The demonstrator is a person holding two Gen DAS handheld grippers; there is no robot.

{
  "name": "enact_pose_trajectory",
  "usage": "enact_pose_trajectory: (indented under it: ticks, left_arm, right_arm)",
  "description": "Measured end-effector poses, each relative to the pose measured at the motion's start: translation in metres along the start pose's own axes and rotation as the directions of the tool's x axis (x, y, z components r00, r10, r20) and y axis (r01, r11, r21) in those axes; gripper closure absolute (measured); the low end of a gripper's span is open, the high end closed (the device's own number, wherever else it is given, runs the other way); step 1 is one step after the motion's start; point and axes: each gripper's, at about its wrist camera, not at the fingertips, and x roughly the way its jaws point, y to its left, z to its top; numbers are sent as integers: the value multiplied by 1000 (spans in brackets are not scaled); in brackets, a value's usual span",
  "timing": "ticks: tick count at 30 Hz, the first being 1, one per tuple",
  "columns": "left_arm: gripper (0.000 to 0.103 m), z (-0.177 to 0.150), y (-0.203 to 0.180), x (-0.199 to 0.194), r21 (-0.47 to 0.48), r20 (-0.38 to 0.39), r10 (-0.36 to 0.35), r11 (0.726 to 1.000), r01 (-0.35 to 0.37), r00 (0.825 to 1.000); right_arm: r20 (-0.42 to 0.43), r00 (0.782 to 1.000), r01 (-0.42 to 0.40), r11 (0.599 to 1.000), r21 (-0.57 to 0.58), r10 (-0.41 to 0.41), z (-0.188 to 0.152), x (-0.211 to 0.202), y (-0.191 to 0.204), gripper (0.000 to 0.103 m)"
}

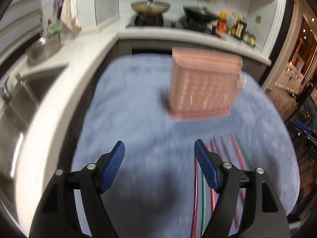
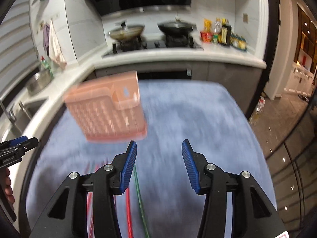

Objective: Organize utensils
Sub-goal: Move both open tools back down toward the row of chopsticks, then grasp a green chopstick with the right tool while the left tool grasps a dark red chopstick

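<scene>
On a desk (image 1: 128, 103) draped in pale blue cloth stands a pink perforated utensil holder (image 1: 204, 87), upright toward the far side of the cloth. Nearer the cameras, a spread of long thin chopsticks (image 1: 238, 154) in red, pink and green lies flat on the cloth, well apart from the holder. Both views are blurred, so their exact number cannot be told.

From the left wrist view, the left gripper (image 1: 159, 164) hangs over bare cloth with its jaws spread wide and nothing between the blue pads; several of the chopsticks run under and just beside its right finger. The right gripper shows as a dark shape at the right edge of that view.

From the right wrist view, the right gripper (image 2: 159, 163) also has its jaws spread, with only cloth in the gap. Red and green chopsticks lie beneath its left finger, the green one running along the inner edge of that pad. The holder sits ahead and to the left.

Behind the desk runs a white kitchen counter (image 2: 178, 59) with a stove (image 2: 150, 43) carrying two pans, a cluster of bottles (image 2: 223, 33) to the right, and a sink (image 1: 21, 103) to the left.
</scene>
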Motion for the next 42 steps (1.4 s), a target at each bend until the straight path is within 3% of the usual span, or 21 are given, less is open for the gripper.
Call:
enact_pose_trajectory:
  ticks: [6,13,28,42]
  left_arm:
    - [34,-69,-2,9,-12,-135,-9,1000,7,991]
    - [34,-109,-20,6,72,-184,18,997,-5,983]
    - [34,-124,-35,7,125,-220,7,992,20,975]
    - [34,-128,-40,13,143,-247,-1,989,37,969]
  right_arm:
    - [-111,994,16,999,-42,-20,-66,-2,4,58]
    - [-188,982,-8,1000,-21,4,-111,2,11,66]
    - [-236,972,-9,1000,-24,3,-134,12,13,86]
    - [-245,970,-13,999,-41,3,-136,17,16,93]
